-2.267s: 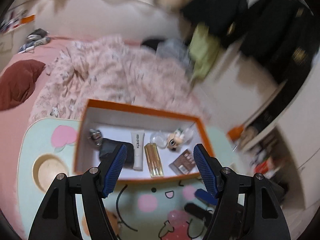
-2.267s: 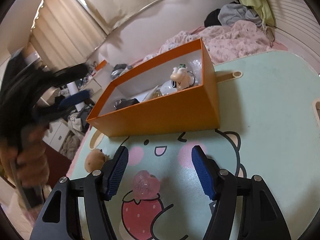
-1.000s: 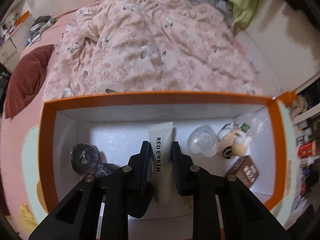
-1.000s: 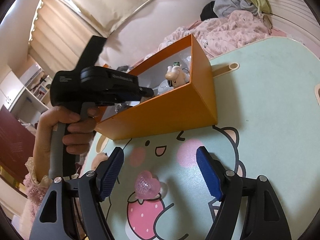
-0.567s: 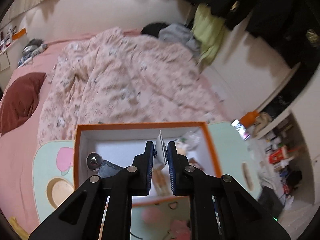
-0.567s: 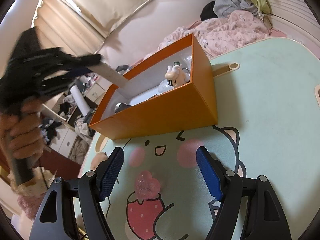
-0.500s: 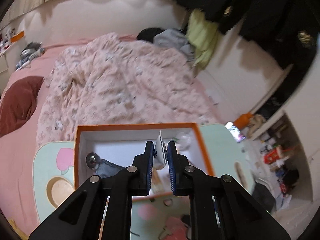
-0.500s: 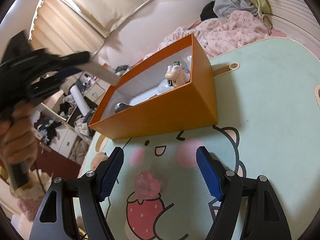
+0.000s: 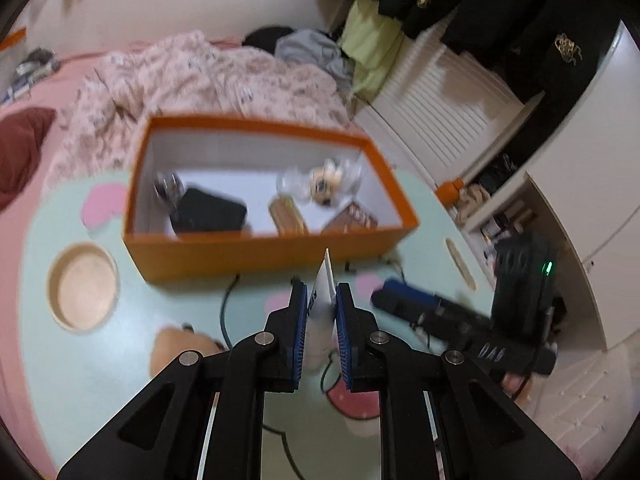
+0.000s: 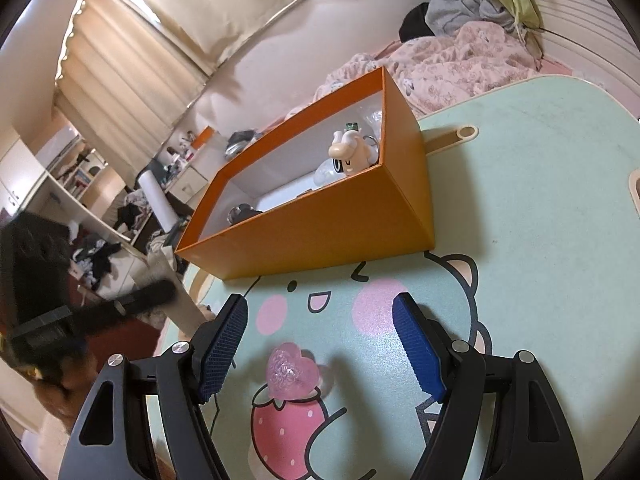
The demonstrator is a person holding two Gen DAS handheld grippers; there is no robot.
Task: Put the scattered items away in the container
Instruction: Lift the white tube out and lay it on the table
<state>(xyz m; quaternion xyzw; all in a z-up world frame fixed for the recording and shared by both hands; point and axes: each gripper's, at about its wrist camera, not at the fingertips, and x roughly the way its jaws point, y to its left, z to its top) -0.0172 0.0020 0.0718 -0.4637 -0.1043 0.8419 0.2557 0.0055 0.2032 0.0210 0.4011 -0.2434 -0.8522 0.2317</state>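
An orange box (image 9: 264,242) stands on the mint cartoon table (image 9: 100,368). Inside lie a black pouch (image 9: 210,210), a gold item (image 9: 286,216), a brown palette (image 9: 352,216) and a toy figure (image 9: 326,184). My left gripper (image 9: 320,294) is shut on a white tube (image 9: 323,300), held in the air in front of the box's near wall. In the right wrist view that gripper is a dark blur (image 10: 132,304) at the left. My right gripper (image 10: 320,306) stands open just above a pink heart-shaped item (image 10: 294,372) on the table, with the box (image 10: 320,236) beyond it.
A round recess (image 9: 82,280) sits in the table left of the box. A bed with a pink quilt (image 9: 208,76) lies behind the box. White shelves and cupboards (image 9: 560,184) stand to the right. A slot handle (image 10: 452,138) juts out at the box's far corner.
My left gripper closed on the white tube inside the box, lifted it out and drew it back over the table in front of the box. The right gripper stayed put.
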